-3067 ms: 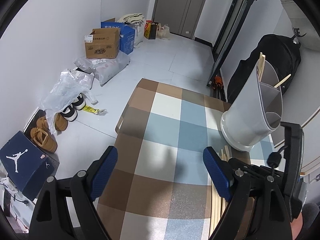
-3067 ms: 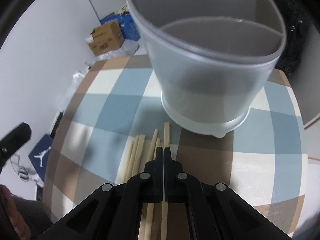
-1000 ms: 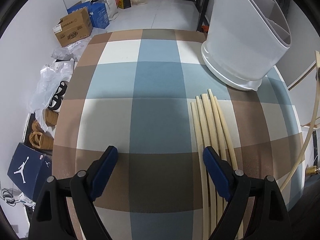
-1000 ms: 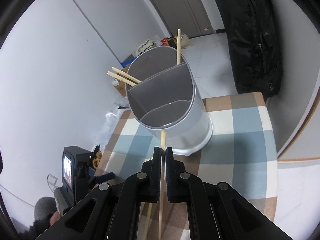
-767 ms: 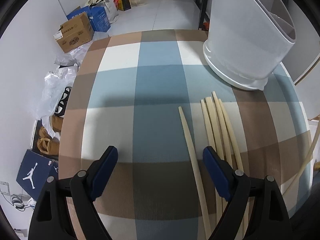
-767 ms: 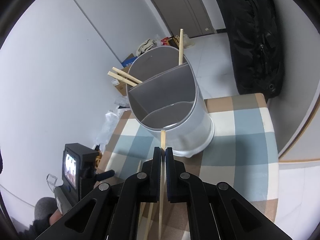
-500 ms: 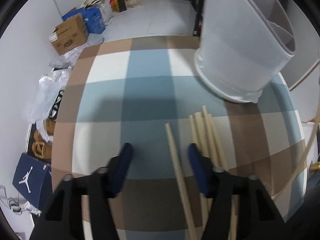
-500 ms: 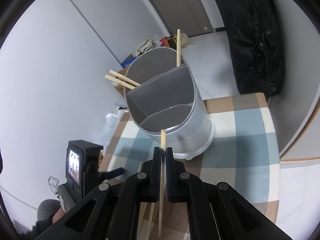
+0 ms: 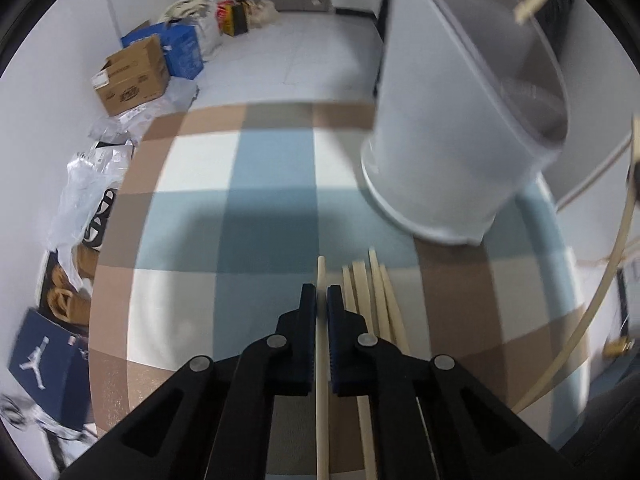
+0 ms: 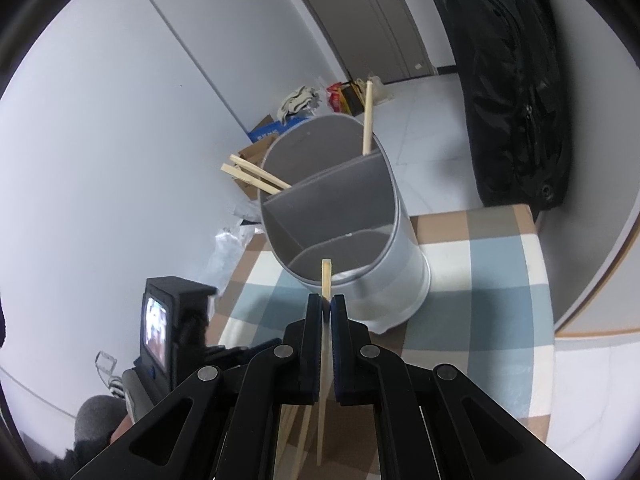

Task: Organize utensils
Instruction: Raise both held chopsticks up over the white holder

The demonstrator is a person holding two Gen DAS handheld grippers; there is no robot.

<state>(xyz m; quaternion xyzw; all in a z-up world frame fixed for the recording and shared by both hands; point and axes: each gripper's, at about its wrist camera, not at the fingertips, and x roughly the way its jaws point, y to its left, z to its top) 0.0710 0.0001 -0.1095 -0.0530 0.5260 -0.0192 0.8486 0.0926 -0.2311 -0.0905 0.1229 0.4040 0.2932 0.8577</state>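
My left gripper [image 9: 321, 292] is shut on a wooden chopstick [image 9: 321, 276] low over the checked cloth [image 9: 256, 216]. Several more chopsticks [image 9: 372, 280] lie just to its right on the cloth. A grey divided utensil holder [image 9: 460, 132] stands beyond them, at the right. My right gripper [image 10: 327, 300] is shut on another chopstick [image 10: 326, 276] and holds it up above the table, its tip in front of the holder's [image 10: 340, 216] near rim. Three chopsticks [image 10: 256, 176] stand in the holder's far compartment. The left gripper's body [image 10: 176, 320] shows at the lower left of the right wrist view.
The table's left edge drops to a floor with a cardboard box [image 9: 132, 76], plastic bags [image 9: 92, 184], shoes [image 9: 64, 300] and a blue shoe box [image 9: 44, 364]. A black bag [image 10: 516, 92] hangs behind the table at the right. A wall [image 10: 120, 120] stands to the left.
My left gripper has come down over the pile's leftmost chopstick and shut on it. My right gripper has held its chopstick almost still in front of the holder.
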